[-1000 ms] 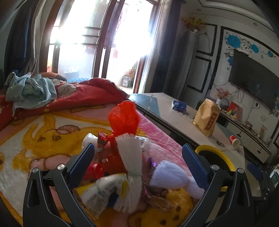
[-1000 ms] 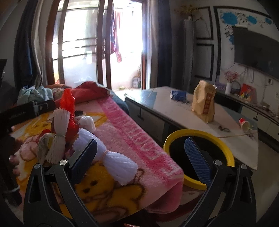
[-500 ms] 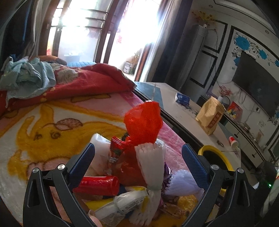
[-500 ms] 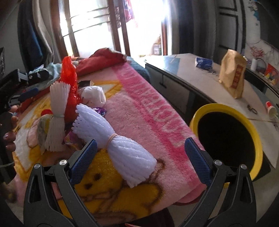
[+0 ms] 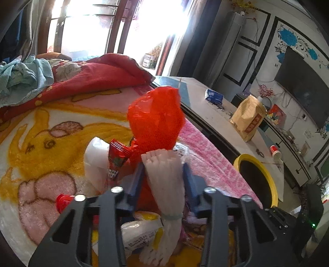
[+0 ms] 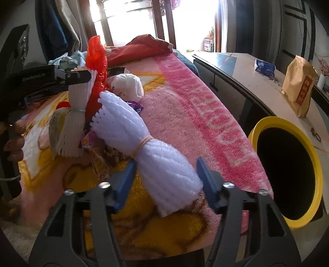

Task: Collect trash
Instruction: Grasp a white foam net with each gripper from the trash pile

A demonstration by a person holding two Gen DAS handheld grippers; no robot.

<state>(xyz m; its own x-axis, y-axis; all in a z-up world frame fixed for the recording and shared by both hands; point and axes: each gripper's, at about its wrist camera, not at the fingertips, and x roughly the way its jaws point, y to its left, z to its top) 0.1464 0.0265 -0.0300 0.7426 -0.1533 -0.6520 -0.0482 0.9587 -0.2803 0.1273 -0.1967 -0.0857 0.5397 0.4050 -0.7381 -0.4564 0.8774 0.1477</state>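
Our left gripper (image 5: 163, 176) has just closed its jaws onto a foam net bundle (image 5: 166, 180); our right gripper (image 6: 166, 174), jaws just narrowing, flanks another foam bundle (image 6: 148, 141), contact unclear; the red wrapper's (image 5: 115, 162) print is unreadable.

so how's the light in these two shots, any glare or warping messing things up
Left wrist view: the window behind the bed is blown out white, and the table edge bows from the fisheye. Right wrist view: the window glares too, the yellow bin stretches oval, its inside black.
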